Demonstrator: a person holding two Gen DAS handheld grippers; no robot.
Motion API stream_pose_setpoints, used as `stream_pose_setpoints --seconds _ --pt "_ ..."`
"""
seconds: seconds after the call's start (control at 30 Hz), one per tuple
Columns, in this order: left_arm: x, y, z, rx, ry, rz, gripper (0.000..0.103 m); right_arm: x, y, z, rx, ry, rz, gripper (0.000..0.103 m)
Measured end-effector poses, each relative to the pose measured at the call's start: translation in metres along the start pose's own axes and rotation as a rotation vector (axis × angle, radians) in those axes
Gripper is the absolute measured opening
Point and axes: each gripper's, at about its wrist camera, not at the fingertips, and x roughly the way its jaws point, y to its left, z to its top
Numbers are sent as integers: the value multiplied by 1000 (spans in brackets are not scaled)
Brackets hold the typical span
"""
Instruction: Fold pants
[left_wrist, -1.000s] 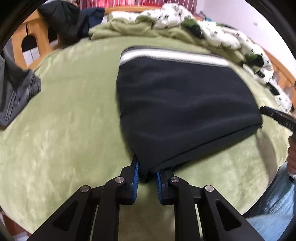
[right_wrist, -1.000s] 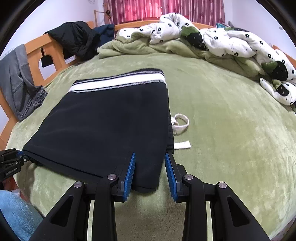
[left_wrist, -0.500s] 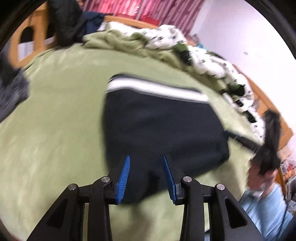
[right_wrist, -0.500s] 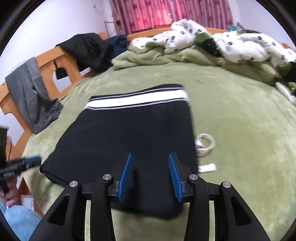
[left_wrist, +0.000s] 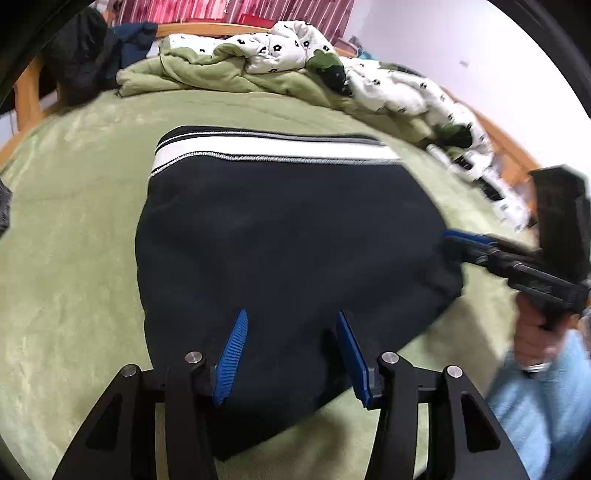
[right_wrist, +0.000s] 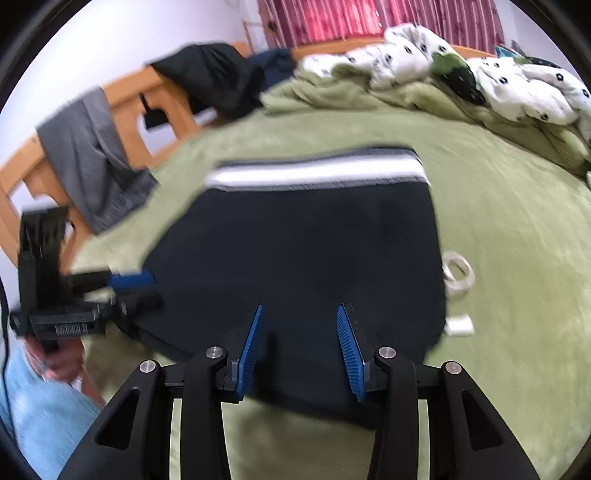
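The folded black pants (left_wrist: 288, 236), with a white-striped waistband at the far end, lie flat on the green bed cover (left_wrist: 74, 258). My left gripper (left_wrist: 291, 314) hovers over their near edge; its jaws are opening, and the blue pads press on no cloth. The right wrist view shows the same pants (right_wrist: 314, 251) under my right gripper (right_wrist: 300, 307), whose jaws stand apart and hold nothing. Each gripper also shows in the other's view: the right gripper (left_wrist: 454, 240) at the pants' right corner, the left gripper (right_wrist: 136, 282) at their left corner.
A crumpled white-and-green quilt (left_wrist: 369, 85) is heaped along the far side. A grey garment (right_wrist: 92, 162) and a black jacket (right_wrist: 214, 77) hang on the wooden bed frame (right_wrist: 125, 96). A white tape roll (right_wrist: 458, 273) and a white scrap (right_wrist: 460, 325) lie right of the pants.
Both grippers let go of the pants' near edge, opened and lifted back a little. The pants now lie flat and free on the bed.
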Motion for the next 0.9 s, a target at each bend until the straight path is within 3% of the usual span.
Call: stream_pose_setpoints --seconds 0.07,0.17,0.27,0.33,0.4,0.47,0.57,0.73,0.83,0.9 --pt "-7 17 13 -104 -49 -12 50 18 7 2 -37 55 -8 43" --pt "5 29 29 -167 -47 59 53 32 11 -7 -88 121 -41 43" --pt "31 34 30 -200 78 87 53 12 7 -11 -93 83 -42 43" --pt "28 22 26 -165 60 130 53 -6 -8 -14 7 49 -60 43" --pt "21 9 24 -154 76 110 53 -23 -18 -17 69 13 -103 43" --pt "5 -5 23 -163 68 79 53 -40 -22 -15 106 -21 -162 44" --pt "-28 -27 22 -150 34 112 53 -66 -24 -12 176 -39 -231 61" --pt "-96 -72 8 -164 -104 83 66 -113 -6 -19 201 -111 -289 64" --pt "-117 -93 -6 -145 -157 121 70 -130 12 -23 177 -122 -330 64" --pt "-127 -103 -14 -126 -163 160 70 -144 18 -28 182 -132 -337 70"
